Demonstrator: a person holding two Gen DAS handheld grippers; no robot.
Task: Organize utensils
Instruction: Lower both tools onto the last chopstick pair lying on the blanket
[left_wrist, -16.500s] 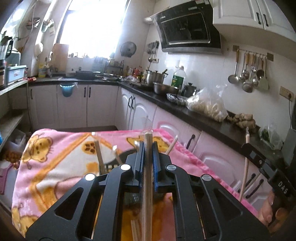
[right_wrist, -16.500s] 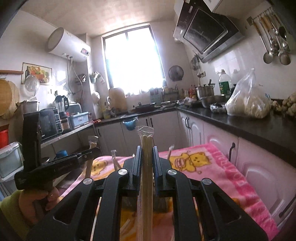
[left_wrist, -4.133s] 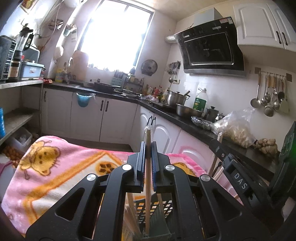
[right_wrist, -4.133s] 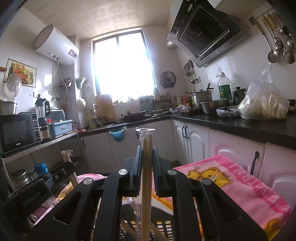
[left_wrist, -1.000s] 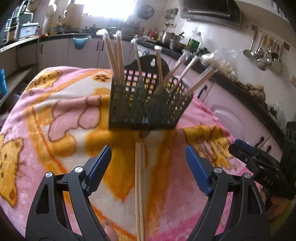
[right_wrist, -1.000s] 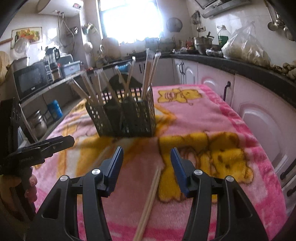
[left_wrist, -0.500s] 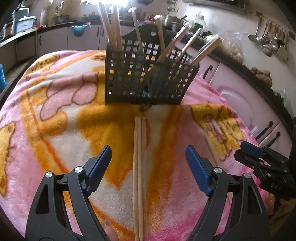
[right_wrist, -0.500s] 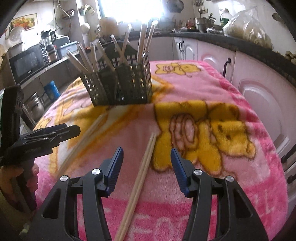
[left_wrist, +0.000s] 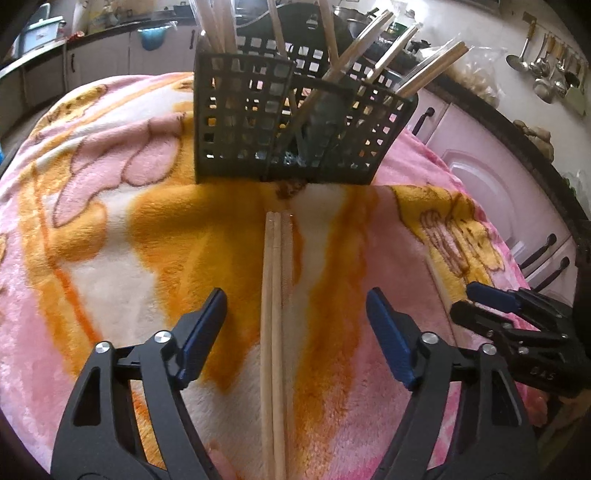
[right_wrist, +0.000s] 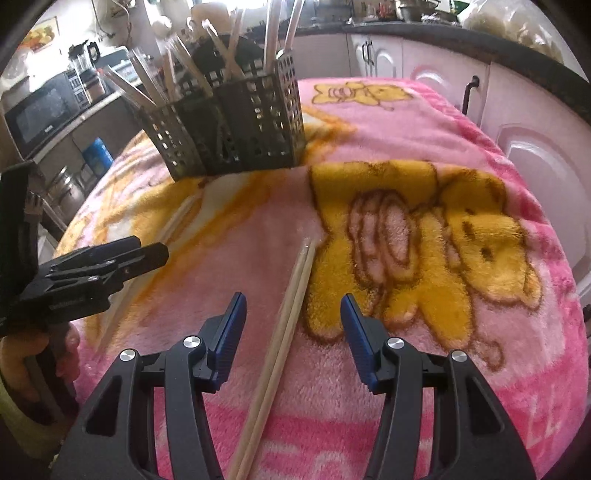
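Most of the sorting looks done: a good number of chopsticks are already stood upright or leaning in the dark mesh utensil basket (left_wrist: 295, 122), which is set on the pink blanket (left_wrist: 92, 184) covering the tabletop, well ahead of both sets of fingers.

Two pairs are left lying flat, as far as can be seen. One pair of chopsticks (left_wrist: 275, 314) is lined up lengthwise between the fingers of the left gripper (left_wrist: 295, 332), its far tips pointing at the basket. Those fingers are spread wide with nothing pressed between them; they have just been closing a little, though the pads are still clear of the wood on either side.

The second pair of chopsticks (right_wrist: 284, 325) is framed between the fingers of the right gripper (right_wrist: 293, 332), slanted slightly toward the left finger. These fingers are held apart too, nothing pinched.

So both pairs are judged to be lined up for grasping; lifting them and dropping them into the basket remains to be done.
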